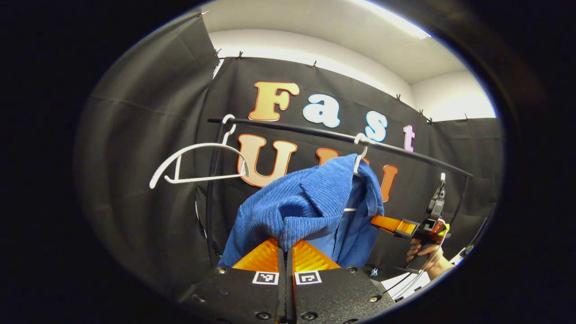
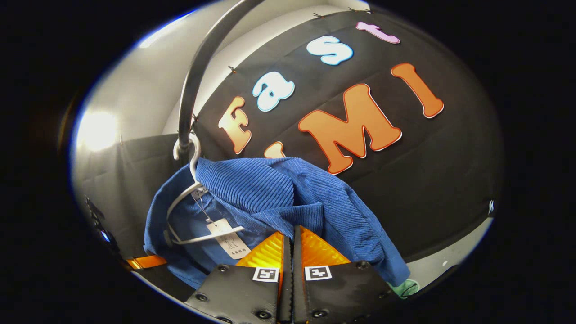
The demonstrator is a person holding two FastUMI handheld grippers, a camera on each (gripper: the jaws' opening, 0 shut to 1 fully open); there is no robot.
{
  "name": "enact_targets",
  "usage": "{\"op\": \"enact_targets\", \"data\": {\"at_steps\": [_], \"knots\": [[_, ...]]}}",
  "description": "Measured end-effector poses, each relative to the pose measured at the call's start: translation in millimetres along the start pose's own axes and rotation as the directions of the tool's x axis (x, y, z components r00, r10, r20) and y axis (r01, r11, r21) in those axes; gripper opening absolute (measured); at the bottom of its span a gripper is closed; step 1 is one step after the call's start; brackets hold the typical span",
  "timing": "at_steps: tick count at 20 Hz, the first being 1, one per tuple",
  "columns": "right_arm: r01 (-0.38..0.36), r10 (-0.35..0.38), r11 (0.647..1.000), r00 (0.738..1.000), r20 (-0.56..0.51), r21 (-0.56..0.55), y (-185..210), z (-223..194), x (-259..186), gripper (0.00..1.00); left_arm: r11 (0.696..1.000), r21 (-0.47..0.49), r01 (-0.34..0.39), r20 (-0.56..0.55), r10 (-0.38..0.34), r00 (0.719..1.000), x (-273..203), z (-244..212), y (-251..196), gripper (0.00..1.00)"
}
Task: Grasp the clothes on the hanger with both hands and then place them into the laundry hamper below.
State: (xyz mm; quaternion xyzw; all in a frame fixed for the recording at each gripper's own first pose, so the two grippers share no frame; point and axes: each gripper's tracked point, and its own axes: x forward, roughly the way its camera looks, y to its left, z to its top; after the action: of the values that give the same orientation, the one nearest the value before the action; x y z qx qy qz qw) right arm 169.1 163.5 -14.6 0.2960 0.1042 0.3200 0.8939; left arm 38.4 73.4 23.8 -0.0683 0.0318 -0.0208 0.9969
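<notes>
The paper tag (image 2: 228, 240) on the garment is too small to read.

The left hand-held gripper (image 1: 286, 246) pinches the blue jacket (image 1: 306, 209) hanging from a white hanger (image 1: 360, 155) on the rail (image 1: 315, 131); an empty hanger (image 1: 198, 162) hangs nearby.

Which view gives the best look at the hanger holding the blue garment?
The right gripper view: the hanger shows its hook on the rail, one arm and a paper tag inside the blue garment. The left gripper view shows just its hook above the collar.
</notes>
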Motion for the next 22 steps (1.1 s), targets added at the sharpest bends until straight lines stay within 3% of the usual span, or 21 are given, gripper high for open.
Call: {"op": "enact_targets", "data": {"at_steps": [4, 10, 18, 22], "knots": [[-0.069, 0.071, 0.979, 0.997, -0.002, 0.192, 1, 13, -8, 0.08, 0.999, -0.013, -0.031, 0.049, 0.032, 0.998, -9, 25, 11, 0.0], [-0.151, 0.129, 0.894, 0.988, 0.081, 0.421, -10, 47, -8, 0.08, 1.0, 0.002, -0.021, 0.124, 0.021, 0.992, -7, 65, 12, 0.0], [-0.216, 0.166, 0.843, 0.976, 0.143, 0.493, -11, 82, 2, 0.07, 1.0, -0.009, -0.027, 0.186, 0.029, 0.982, 10, 115, 47, 0.0], [-0.21, 0.152, 0.843, 0.976, 0.154, 0.496, -23, 95, 7, 0.07, 1.0, -0.004, 0.0, 0.166, 0.001, 0.986, 32, 120, 54, 0.0]]}}
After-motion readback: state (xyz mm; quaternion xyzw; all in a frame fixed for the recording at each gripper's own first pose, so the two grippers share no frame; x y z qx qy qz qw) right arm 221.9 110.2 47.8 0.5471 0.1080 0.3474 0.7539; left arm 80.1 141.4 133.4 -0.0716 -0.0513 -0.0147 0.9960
